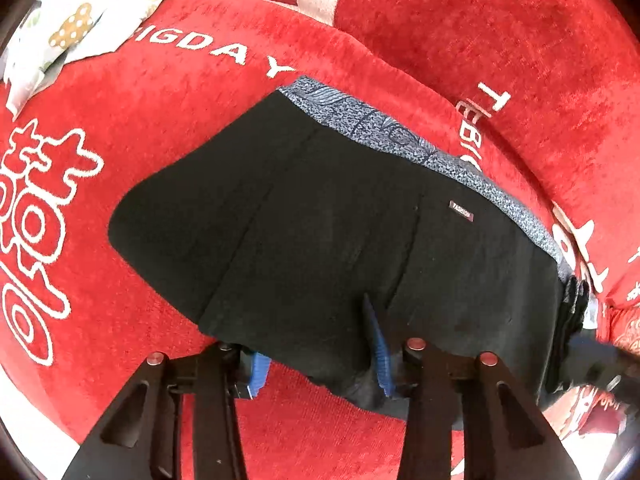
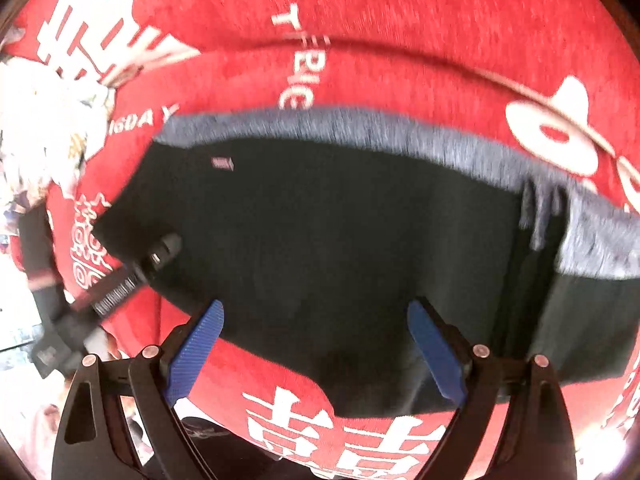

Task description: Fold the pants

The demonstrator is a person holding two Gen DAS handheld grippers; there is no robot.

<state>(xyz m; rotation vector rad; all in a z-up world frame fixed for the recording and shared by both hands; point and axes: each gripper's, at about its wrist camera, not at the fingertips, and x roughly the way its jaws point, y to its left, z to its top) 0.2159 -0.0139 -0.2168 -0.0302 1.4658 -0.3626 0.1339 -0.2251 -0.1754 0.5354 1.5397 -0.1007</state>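
Folded black pants [image 1: 320,216] lie on a red plush cover [image 1: 120,128], with a grey patterned waistband [image 1: 384,128] along the far edge and a small FASHION label near it. My left gripper [image 1: 318,360] points down at the near edge, and its blue pads [image 1: 380,344] pinch a bunched fold of the black cloth. In the blurred right wrist view my right gripper [image 2: 318,348] hangs open above the pants [image 2: 340,232], its blue pads [image 2: 200,344] wide apart and nothing pressed between them. The left gripper's body [image 2: 160,252] shows at the pants' left side.
The red cover [image 2: 400,20] carries white lettering and characters, and a raised red ridge [image 1: 480,20] runs behind the pants. A white patterned cloth [image 1: 80,20] lies at the far left. The right gripper's blurred body [image 1: 600,360] shows at the pants' right end.
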